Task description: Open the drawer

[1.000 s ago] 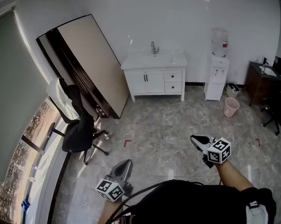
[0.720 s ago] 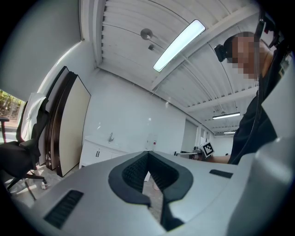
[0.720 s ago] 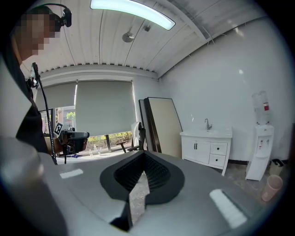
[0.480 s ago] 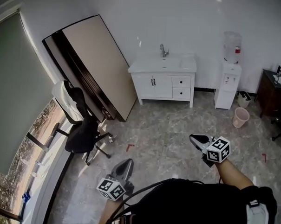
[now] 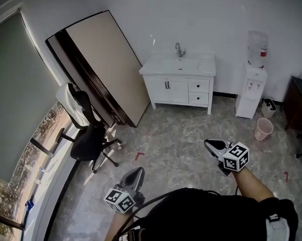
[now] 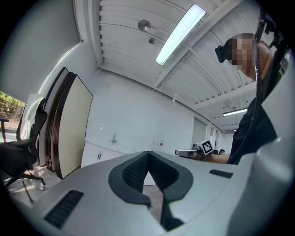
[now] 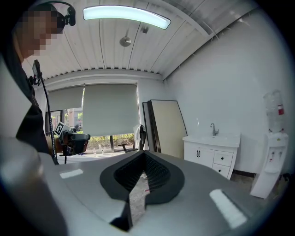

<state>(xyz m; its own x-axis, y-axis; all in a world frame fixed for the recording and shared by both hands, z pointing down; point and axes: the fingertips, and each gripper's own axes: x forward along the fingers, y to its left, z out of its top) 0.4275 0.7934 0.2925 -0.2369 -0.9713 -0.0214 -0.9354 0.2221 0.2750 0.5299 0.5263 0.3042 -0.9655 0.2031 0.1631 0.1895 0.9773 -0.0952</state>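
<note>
The white vanity cabinet (image 5: 178, 86) with a sink stands against the far wall, two small drawers (image 5: 198, 91) stacked on its right side, both closed. It also appears in the right gripper view (image 7: 212, 158) and, small, in the left gripper view (image 6: 98, 156). My left gripper (image 5: 137, 171) is held low at the left, jaws shut and holding nothing (image 6: 147, 154). My right gripper (image 5: 209, 143) points toward the cabinet from well short of it, shut and holding nothing (image 7: 144, 155). Bare floor lies between both grippers and the cabinet.
Large boards (image 5: 106, 65) lean on the wall left of the cabinet. A black office chair (image 5: 88, 137) stands by the window. A water dispenser (image 5: 254, 87) and a pink bin (image 5: 264, 129) are right of the cabinet, a dark desk (image 5: 298, 100) at the far right.
The cabinet has drawn nearer and shifted right in the head view as the person walks toward it. Both grippers move along with the person, jaws still shut.
</note>
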